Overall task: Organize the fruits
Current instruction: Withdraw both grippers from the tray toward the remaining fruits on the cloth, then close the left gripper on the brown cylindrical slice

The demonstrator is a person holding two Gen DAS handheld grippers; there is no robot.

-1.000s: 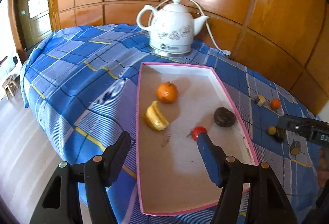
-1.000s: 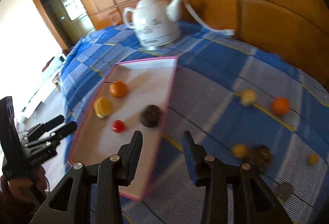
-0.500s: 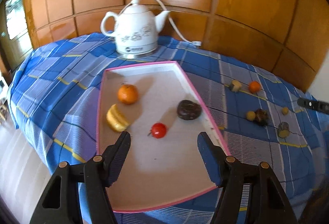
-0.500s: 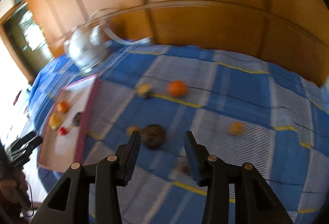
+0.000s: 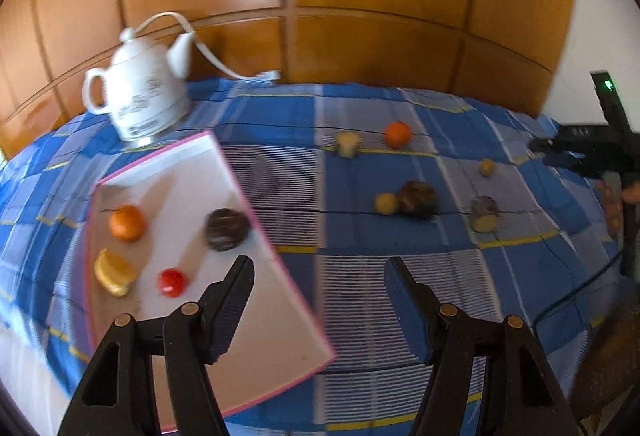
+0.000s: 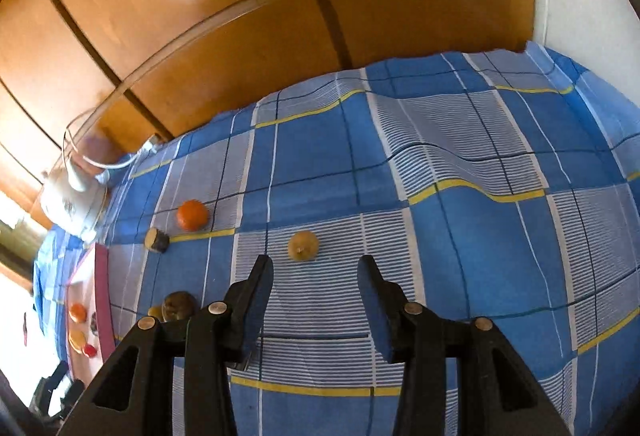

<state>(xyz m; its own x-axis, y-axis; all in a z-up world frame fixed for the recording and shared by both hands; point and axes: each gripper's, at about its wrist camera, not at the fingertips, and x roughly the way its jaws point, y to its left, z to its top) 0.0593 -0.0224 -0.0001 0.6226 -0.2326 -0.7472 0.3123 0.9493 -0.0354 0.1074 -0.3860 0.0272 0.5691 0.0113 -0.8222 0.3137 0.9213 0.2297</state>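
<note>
On the table's blue checked cloth [image 6: 460,155], several fruits lay loose beside the pink-rimmed tray [image 5: 256,203], which already held four. The right hand-held gripper [image 6: 316,276] hung just short of a small yellowish fruit [image 6: 303,245], its jaws partly parted and empty. The left hand-held gripper [image 5: 318,276] stood wider apart, also empty, over the tray's edge. The step looked like reaching for a loose fruit; next, the right one would need lowering around it before closing.

**Tray left, loose fruit right**

On the tabletop [image 5: 304,115], the tray [image 5: 256,220] lies left and holds four fruits. The kettle [image 5: 140,95] stands just beyond its far edge. Right of the tray, six fruits are scattered loose on the cloth [image 5: 360,300].
</note>
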